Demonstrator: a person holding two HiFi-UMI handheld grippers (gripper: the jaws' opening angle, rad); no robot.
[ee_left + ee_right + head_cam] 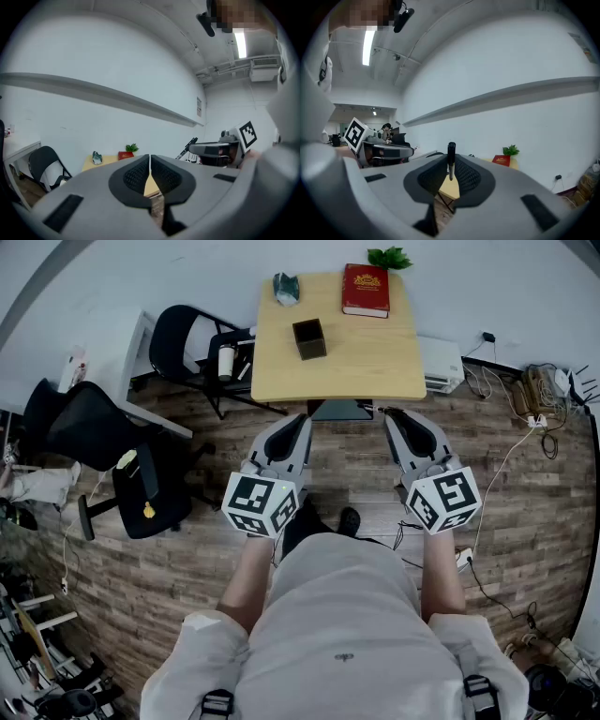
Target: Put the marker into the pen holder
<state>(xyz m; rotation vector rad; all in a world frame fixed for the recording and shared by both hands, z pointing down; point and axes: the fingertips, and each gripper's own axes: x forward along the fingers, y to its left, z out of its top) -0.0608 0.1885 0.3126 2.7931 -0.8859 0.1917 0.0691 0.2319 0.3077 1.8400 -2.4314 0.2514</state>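
Near end: two grippers, both held low over the wood floor [525,521], short of the table. Left gripper [302,420] has jaws fully together, nothing in them. Right gripper [392,415] is clamped on the one marker [451,151]; the marker stands upright between the pads with its dark cap poking above the jaw tips. Can't make the marker out in the head view. Ahead: one light wood table [375,362], three black chairs [187,338] off its left side as far as I can count. On the table: one black square pen holder [308,337] left of centre, well apart from the marker and gripper; further back one teal crumpled item [286,287], one red book [366,290], one green plant [389,257] at the far edge.
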